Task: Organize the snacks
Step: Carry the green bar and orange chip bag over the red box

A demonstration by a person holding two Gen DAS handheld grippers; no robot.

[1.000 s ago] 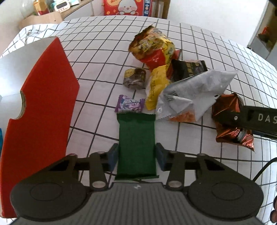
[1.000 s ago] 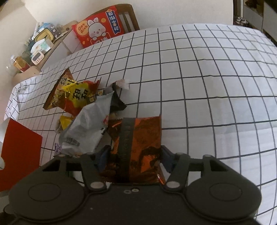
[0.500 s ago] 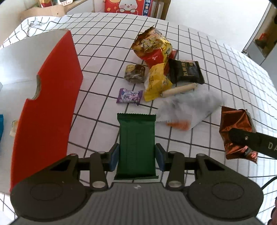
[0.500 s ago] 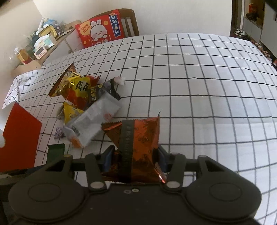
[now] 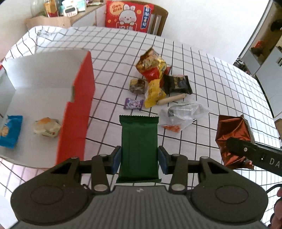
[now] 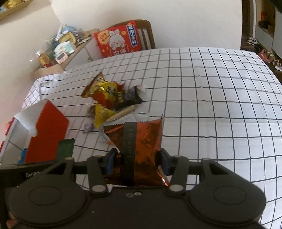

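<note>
My left gripper (image 5: pixel 139 159) is shut on a green snack packet (image 5: pixel 138 139) and holds it above the table, just right of the red-and-white box (image 5: pixel 77 112). My right gripper (image 6: pixel 136 163) is shut on a copper foil snack bag (image 6: pixel 141 141), also lifted; the bag shows in the left wrist view (image 5: pixel 232 133). In the box lie a blue packet (image 5: pixel 9 130) and a pale wrapped bun (image 5: pixel 46 127). A pile of snacks (image 5: pixel 155 81) remains on the checked tablecloth, with a clear plastic bag (image 5: pixel 181 114) beside it.
A purple candy (image 5: pixel 133 103), a stick-shaped snack (image 5: pixel 171 99) and a small brown packet (image 5: pixel 137 85) lie by the pile. A chair with a red rabbit cushion (image 5: pixel 129 14) stands at the table's far edge. A cluttered shelf (image 6: pixel 61 47) is at the back left.
Both grippers have risen and pulled back with their packets. The box interior has come into the left wrist view. The clear plastic bag has dropped flat on the table.
</note>
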